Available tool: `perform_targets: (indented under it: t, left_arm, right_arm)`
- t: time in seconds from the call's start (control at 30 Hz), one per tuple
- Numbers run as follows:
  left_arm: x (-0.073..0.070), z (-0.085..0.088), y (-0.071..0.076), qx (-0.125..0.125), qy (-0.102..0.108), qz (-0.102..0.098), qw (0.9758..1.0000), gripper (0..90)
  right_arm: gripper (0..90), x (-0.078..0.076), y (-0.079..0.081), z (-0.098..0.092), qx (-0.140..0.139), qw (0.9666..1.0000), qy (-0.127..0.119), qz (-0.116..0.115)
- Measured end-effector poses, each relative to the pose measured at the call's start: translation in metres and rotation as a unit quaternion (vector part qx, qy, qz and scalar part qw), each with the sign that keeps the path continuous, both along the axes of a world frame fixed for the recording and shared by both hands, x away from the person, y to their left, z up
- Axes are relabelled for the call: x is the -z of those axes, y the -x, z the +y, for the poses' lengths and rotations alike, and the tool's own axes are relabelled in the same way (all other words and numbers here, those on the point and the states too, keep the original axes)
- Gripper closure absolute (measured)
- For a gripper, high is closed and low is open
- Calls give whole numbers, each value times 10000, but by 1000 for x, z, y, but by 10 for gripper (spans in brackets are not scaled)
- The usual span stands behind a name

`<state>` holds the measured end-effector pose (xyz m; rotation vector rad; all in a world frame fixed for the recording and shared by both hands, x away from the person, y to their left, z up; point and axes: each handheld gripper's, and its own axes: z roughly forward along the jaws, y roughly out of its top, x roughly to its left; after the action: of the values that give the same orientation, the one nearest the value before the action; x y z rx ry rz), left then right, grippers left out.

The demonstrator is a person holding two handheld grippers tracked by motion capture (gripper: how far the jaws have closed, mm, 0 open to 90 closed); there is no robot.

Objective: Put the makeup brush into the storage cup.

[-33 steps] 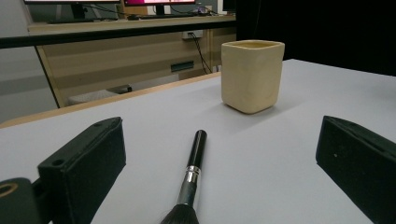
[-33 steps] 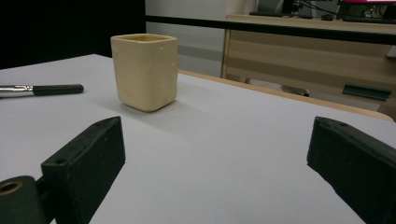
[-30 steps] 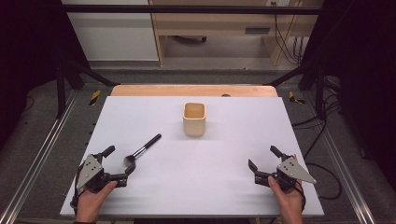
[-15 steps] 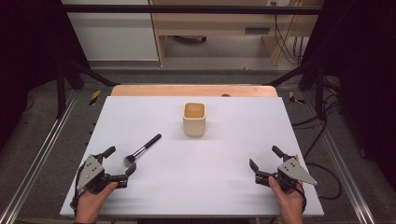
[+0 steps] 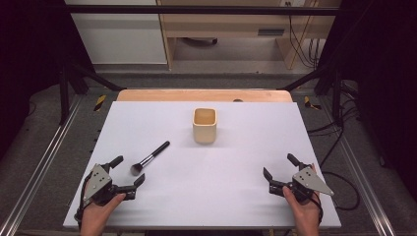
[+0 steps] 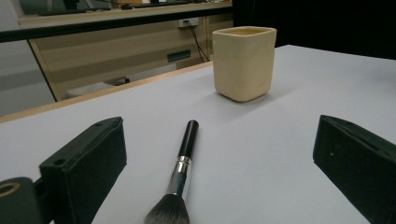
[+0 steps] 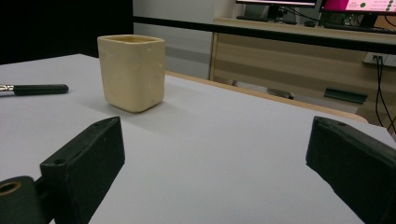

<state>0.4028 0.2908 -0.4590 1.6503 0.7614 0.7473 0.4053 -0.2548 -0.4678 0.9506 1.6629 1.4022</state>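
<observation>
Over the last second very little has shifted: the left gripper has crept a touch closer to the bristle end of the makeup brush, while the right gripper sits much as it did near the table's front edge, so the work looks to be at its very start, with the approach to the brush barely under way and nothing grasped. Both grippers have their jaws spread wide and empty. The brush lies flat just ahead of the left gripper, its bristles nearest the jaws and its black handle pointing away toward the cream cup, which stands upright farther on, well apart from either gripper. The left gripper view shows what the high view cannot: the brush lies between the two jaws, somewhat toward the left one (its bristles almost at the camera), touching neither. The right gripper view adds the cup ahead and to the left, with just the handle tip beyond it.
</observation>
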Motion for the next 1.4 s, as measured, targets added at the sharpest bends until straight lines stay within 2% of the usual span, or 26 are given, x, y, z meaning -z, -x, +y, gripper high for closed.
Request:
perform_targets:
  t: [0.2, 0.3, 0.57, 0.63, 0.7, 0.77, 0.83, 1.0, 1.17, 1.23, 1.3, 1.4]
  left_arm:
    - [-1, 1, 5, -30, 26, -12, 10000, 24]
    - [-1, 2, 6, -118, -54, 33, 9999, 27]
    - [-7, -1, 1, -148, -85, 91, 9998, 30]
    - [-9, -3, -3, -125, -143, 184, 9996, 30]
    - [-13, -5, -7, -108, -343, 250, 9990, 30]
    - [-18, -6, -11, -47, -414, 367, 9985, 30]
    - [-23, -6, -16, -69, -556, 437, 9975, 30]
    - [-32, -6, -30, -25, -655, 629, 9959, 30]
    - [-44, -8, -45, 82, -921, 787, 9926, 29]
    - [-46, -9, -47, 89, -964, 802, 9921, 29]
    - [-49, -10, -51, 127, -1087, 869, 9902, 30]
    - [-53, -14, -55, 204, -1360, 959, 9859, 29]
  right_arm:
    - [47, 0, 0, 1, 2, 10000, 40, -5]
    - [48, -1, 0, 0, 36, 10000, 17, -18]
    - [48, -1, 1, -3, 76, 9999, -40, -80]
    - [47, -1, 0, -4, 90, 9999, -75, -68]
    - [45, -1, 0, -4, 93, 9999, -90, -75]
    - [44, -2, 0, -4, 70, 9999, -106, -92]
    - [44, -2, -1, -3, 58, 9999, -48, -88]
    - [42, -1, 0, 1, 43, 9999, 90, -79]
    - [41, -1, 0, 2, 61, 9999, 110, -103]
    - [42, -1, 0, 1, 68, 9999, 99, -94]
    - [41, -1, 0, 1, 76, 9999, 87, -103]
    - [41, -1, 0, 2, 67, 9999, 92, -116]
